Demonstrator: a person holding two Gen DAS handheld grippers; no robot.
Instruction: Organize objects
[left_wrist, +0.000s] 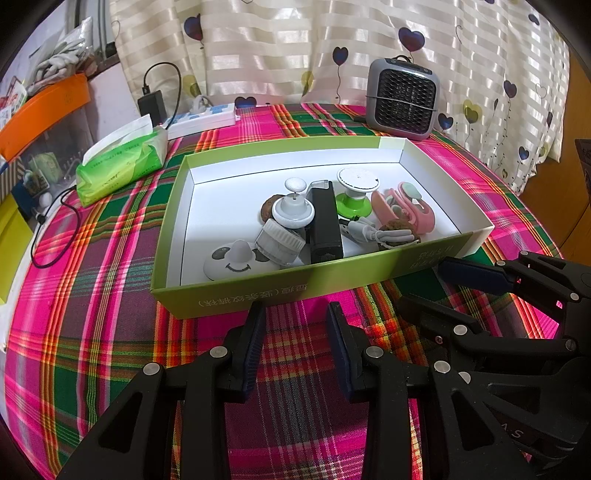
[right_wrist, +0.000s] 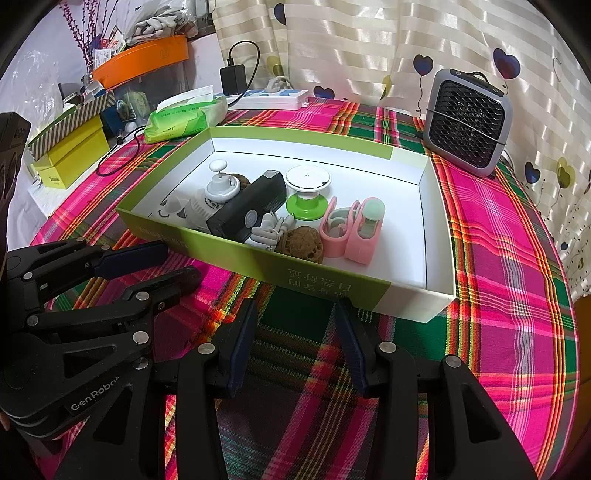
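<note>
Box (left_wrist: 236, 295): shallow green cardboard, white inside, sits mid-desk (left_wrist: 110, 332) on glossy pink-green plaid cloth. Contents heaped at its centre: matte black slab device (left_wrist: 325, 225), ribbed white jar (left_wrist: 279, 240), green-based round disc (left_wrist: 356, 184), pink curved clips (left_wrist: 406, 210), rough brown nut (right_wrist: 301, 243), coiled white cable (right_wrist: 271, 230). Left gripper (left_wrist: 295, 321) and right gripper (right_wrist: 295, 317) both hover short of the near wall, jaws spread, nothing between. Left view shows the smiley puck (left_wrist: 236, 260) whole; right view alone shows the yellow box (right_wrist: 74, 157).
</note>
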